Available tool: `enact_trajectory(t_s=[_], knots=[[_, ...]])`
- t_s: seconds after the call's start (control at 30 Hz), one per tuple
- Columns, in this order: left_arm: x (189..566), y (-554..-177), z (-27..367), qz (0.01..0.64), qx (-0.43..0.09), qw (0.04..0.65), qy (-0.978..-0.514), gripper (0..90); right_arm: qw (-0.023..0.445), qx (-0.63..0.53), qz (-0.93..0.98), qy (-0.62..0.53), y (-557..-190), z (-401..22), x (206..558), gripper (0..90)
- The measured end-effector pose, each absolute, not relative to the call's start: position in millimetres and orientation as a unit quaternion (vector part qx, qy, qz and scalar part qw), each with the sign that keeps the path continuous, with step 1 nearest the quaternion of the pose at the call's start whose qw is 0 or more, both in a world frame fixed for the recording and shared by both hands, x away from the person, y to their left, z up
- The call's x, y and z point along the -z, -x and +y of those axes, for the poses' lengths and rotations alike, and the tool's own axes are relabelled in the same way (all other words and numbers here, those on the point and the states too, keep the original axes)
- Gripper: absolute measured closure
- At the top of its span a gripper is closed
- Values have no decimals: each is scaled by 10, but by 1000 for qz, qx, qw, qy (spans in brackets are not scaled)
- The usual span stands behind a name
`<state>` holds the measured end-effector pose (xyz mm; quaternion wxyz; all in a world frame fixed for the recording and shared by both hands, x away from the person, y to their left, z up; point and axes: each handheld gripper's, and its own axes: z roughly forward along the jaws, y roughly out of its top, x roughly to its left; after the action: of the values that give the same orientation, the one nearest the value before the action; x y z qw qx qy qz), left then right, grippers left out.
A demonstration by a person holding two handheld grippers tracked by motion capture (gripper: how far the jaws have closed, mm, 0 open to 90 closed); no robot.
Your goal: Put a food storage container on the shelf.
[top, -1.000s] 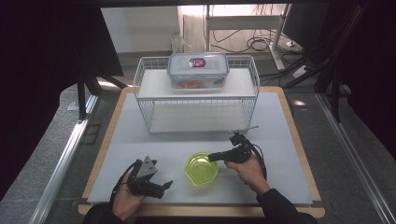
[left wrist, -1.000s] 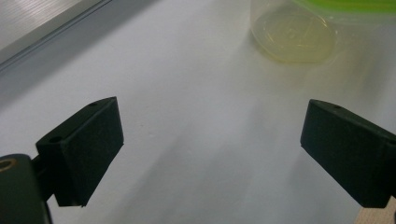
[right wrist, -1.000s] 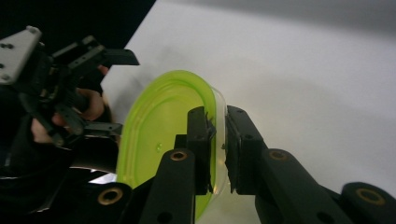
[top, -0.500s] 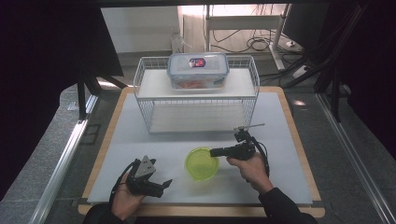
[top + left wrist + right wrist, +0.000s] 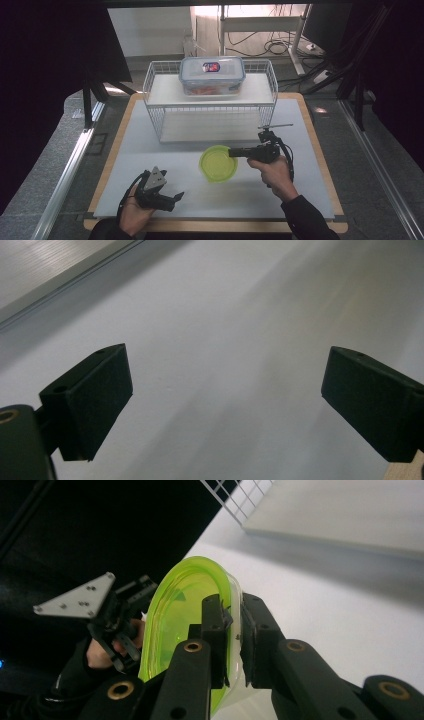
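Green and translucent, the bowl (image 5: 218, 163) hung pinched by its rim between the jaws of the right gripper (image 5: 235, 151), jutting off the jaw tips and lifted clear of the white table (image 5: 150, 150). Ahead of that gripper stood the wire rack (image 5: 210, 107). The left gripper (image 5: 225, 405) rested with jaws spread wide, nothing between them.

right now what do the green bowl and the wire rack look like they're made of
The green bowl looks like translucent glossy plastic: light passes through its thin wall, with shiny highlights. The right gripper pinches its rim. The wire rack appears to be white-coated metal wire, judging by its thin, rigid grid; the coating type is unclear.
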<state>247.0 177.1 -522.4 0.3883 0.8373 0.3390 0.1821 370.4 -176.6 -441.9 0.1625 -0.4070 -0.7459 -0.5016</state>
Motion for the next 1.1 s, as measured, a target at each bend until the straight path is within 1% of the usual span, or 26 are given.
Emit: enact_trajectory(t_s=[1.1], knots=[[5218, -2476, 1802, 343, -179, 394, -833, 57, 131, 561, -710, 405, -3937, -1918, 3527, 822]])
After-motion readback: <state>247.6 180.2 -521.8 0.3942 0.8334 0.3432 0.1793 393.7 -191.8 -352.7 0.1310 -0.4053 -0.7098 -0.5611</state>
